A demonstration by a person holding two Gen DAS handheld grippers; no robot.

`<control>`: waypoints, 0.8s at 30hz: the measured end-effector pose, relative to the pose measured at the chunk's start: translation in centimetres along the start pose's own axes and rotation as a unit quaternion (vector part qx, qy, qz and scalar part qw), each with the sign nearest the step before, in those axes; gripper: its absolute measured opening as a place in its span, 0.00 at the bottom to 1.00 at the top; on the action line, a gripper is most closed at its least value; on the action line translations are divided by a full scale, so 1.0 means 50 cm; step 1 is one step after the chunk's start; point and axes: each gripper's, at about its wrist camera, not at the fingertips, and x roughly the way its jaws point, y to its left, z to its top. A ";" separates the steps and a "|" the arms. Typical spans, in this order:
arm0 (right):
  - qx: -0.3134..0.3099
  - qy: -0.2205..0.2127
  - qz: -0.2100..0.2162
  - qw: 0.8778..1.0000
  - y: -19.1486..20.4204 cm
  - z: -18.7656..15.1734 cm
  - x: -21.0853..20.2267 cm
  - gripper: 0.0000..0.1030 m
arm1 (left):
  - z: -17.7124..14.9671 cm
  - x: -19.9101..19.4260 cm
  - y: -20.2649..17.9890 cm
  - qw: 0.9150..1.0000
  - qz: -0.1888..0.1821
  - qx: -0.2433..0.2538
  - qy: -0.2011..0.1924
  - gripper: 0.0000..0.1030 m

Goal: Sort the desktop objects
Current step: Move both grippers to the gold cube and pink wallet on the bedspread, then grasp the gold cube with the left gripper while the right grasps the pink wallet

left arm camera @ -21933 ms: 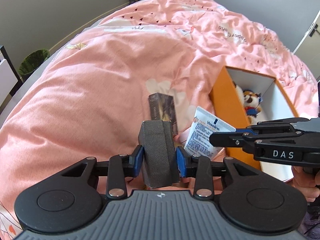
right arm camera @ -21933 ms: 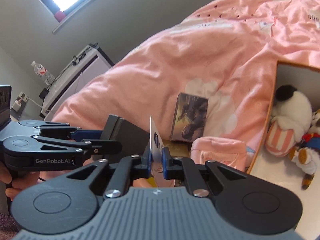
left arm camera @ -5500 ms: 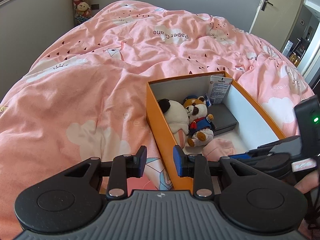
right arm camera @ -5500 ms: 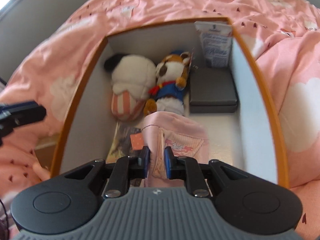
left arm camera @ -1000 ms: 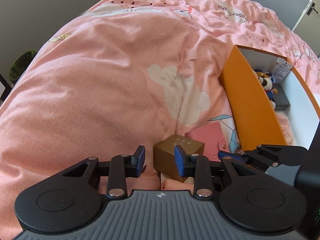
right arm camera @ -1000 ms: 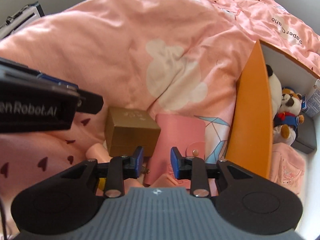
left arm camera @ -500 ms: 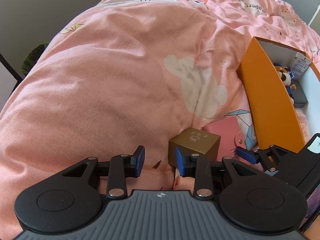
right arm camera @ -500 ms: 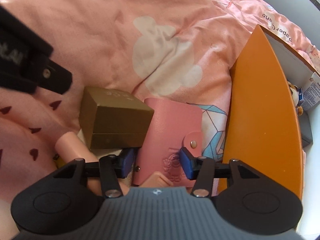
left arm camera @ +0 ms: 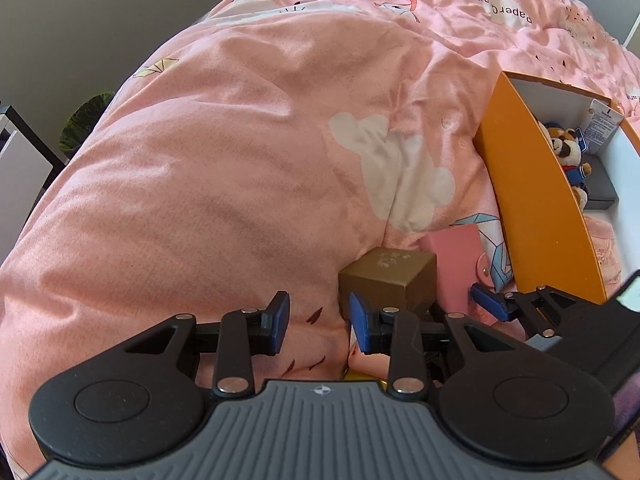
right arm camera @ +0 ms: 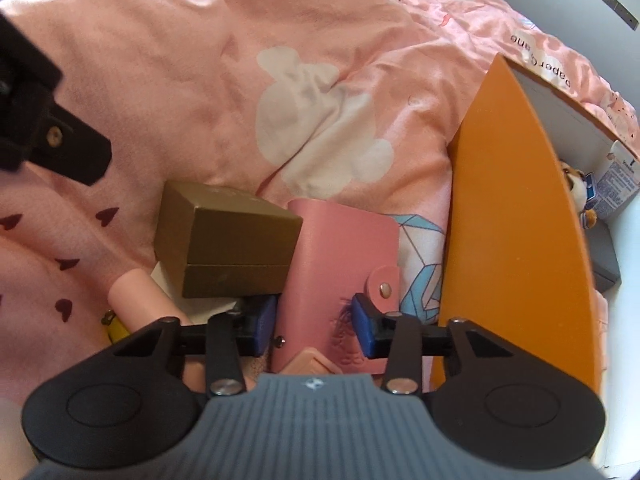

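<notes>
- The right gripper (right arm camera: 316, 330) points steeply down over a pink wallet (right arm camera: 340, 264). Its jaws have just been closing; the wallet's near end lies between them, with a gap visible at each blue pad, so nothing is gripped.
- The wallet lies flat on the pink duvet (right arm camera: 200, 80), snap tab facing up. Its left edge touches a gold box (right arm camera: 228, 240); its right edge lies near the orange wall of an open box (right arm camera: 516, 216).
- The left gripper (left arm camera: 319, 322) has its jaws partly open and holds nothing. Only duvet shows between the pads; the gold box (left arm camera: 390, 276) sits just past the right-hand pad, and contact cannot be confirmed.
- In front of the gold box, at the lower left of the right wrist view, lie a pale pink tube (right arm camera: 140, 300) and a small yellow item (right arm camera: 116, 330), both partly hidden.
- The open box holds a stuffed toy (left arm camera: 568, 152), a dark grey case (left arm camera: 602, 188) and a white packet (left arm camera: 602, 128) leaning against the far wall.
- A green bin (left arm camera: 82, 124) stands by the wall beyond the bed's left edge.
</notes>
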 end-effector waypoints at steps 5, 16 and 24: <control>-0.021 -0.042 -0.043 0.998 0.000 -0.006 -0.045 0.28 | -0.005 -0.003 -0.003 1.000 0.002 -0.002 0.000 0.37; -0.092 -0.017 -0.093 0.991 0.006 0.001 -0.016 0.23 | -0.006 -0.009 -0.006 1.000 -0.005 0.007 -0.009 0.37; -0.049 -0.042 -0.043 0.997 -0.022 0.008 -0.044 0.19 | -0.009 -0.006 0.008 1.000 -0.029 -0.011 -0.003 0.38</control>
